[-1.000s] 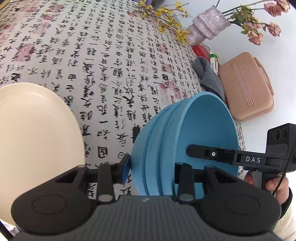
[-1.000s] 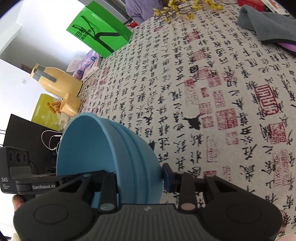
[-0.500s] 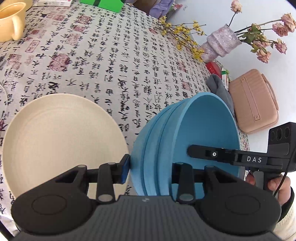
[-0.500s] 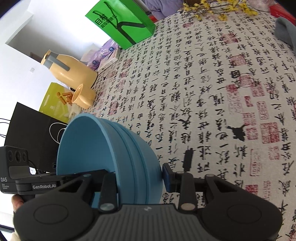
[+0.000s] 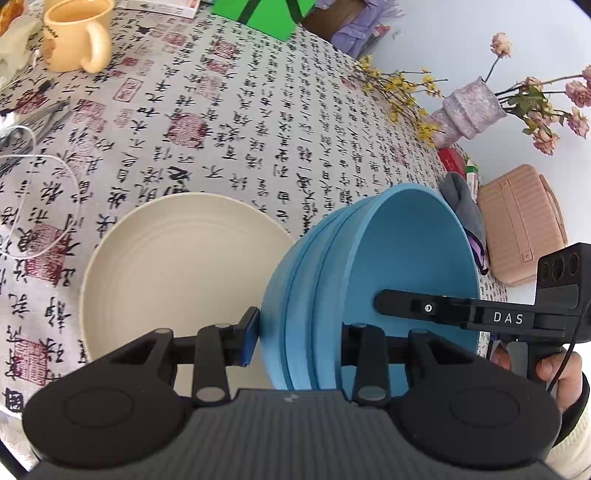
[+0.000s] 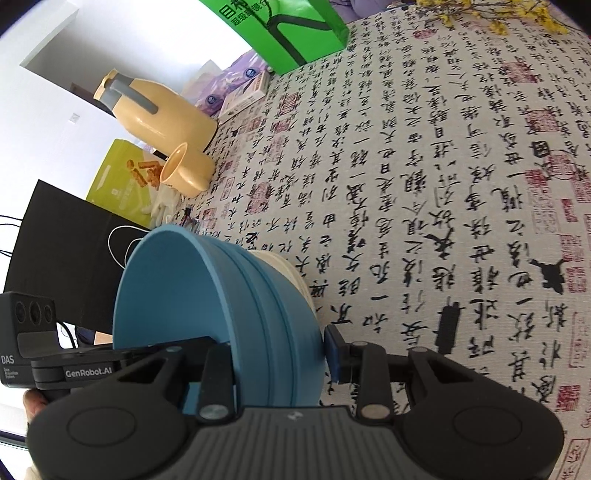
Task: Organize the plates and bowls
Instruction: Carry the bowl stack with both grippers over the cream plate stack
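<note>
1. Blue bowl stack (image 5: 369, 295), tilted on edge, pinched at its wall by the left hand-held gripper (image 5: 295, 341) and, from the opposite side, by the right hand-held gripper (image 6: 277, 354); each has one finger inside, one outside.
2. Cream plate (image 5: 177, 269), flat on the desk (image 5: 258, 122), just left of the left hand-held gripper.
3. Yellow mug (image 5: 75, 35), far left on the desk.
4. Vase (image 5: 469, 110) with flowers, far right.

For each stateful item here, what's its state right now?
blue bowl stack: tilted, gripped at opposite rims
left hand-held gripper: shut on the stack's wall
right hand-held gripper: shut on the stack's wall
cream plate: flat on tablecloth, empty
yellow mug: upright
</note>
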